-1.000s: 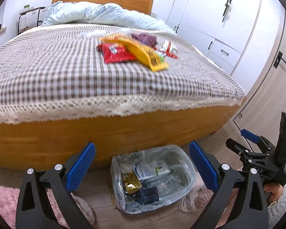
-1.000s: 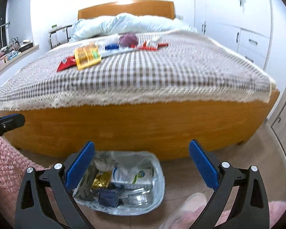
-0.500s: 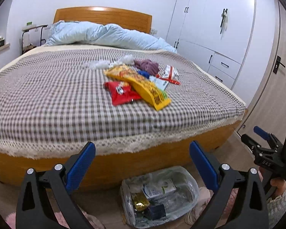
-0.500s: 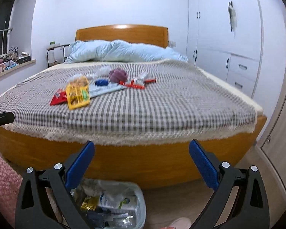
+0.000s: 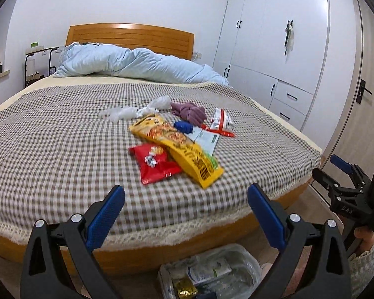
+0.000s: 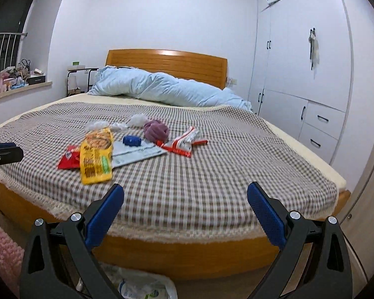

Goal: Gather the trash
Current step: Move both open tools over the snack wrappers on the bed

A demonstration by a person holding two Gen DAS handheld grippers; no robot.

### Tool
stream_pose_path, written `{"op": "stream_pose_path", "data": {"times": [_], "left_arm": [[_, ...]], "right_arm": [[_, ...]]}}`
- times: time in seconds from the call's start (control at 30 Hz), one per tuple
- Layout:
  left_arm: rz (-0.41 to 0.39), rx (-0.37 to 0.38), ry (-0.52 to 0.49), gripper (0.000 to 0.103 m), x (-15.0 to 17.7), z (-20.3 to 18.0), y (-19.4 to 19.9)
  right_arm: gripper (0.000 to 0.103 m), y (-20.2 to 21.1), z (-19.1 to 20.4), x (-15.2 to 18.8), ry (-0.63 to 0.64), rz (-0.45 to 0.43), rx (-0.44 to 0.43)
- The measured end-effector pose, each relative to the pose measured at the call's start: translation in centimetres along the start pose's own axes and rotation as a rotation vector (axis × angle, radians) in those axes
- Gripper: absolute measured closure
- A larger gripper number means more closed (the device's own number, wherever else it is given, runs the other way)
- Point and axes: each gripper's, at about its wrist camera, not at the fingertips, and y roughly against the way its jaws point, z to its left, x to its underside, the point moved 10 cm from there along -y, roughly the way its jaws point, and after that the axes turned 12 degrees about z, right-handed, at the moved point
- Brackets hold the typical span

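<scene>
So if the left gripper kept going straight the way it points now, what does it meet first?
Probably the checked bedspread near the foot edge, just short of the red snack bag. The left gripper is open and empty; depth is uncertain.

Your left gripper [image 5: 185, 214] carries a camera that looks along its spread jaws from the foot of the bed [image 5: 49, 134], facing the headboard, with the bin [image 5: 246, 261] low between the jaws. Your right gripper [image 6: 185, 213] looks the same way from further right, its jaws also spread. Both views share the checked bed [image 6: 212, 164], the yellow packet [image 5: 179, 149] [image 6: 96, 155] ahead of the jaws, and the wardrobe. The left view catches your right gripper [image 5: 346, 186] beyond its right-hand jaw.
</scene>
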Motion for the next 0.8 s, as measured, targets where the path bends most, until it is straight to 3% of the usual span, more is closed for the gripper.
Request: {"op": "stream_pose_path", "data": {"times": [0.5,0.8], "left_arm": [[-0.102,-0.001,-0.010,0.007,-7.1,-0.5,-2.1],[-0.153,-0.052,-0.029,0.007,-10.4,0.5,-3.4]], "right_arm": [[0.008,-2.7,0.0,-7.6,-0.008,-0.108,0.006],[0.008,-6.3,-1.5,-7.0,-0.096,-0.049,-0.013]]}}
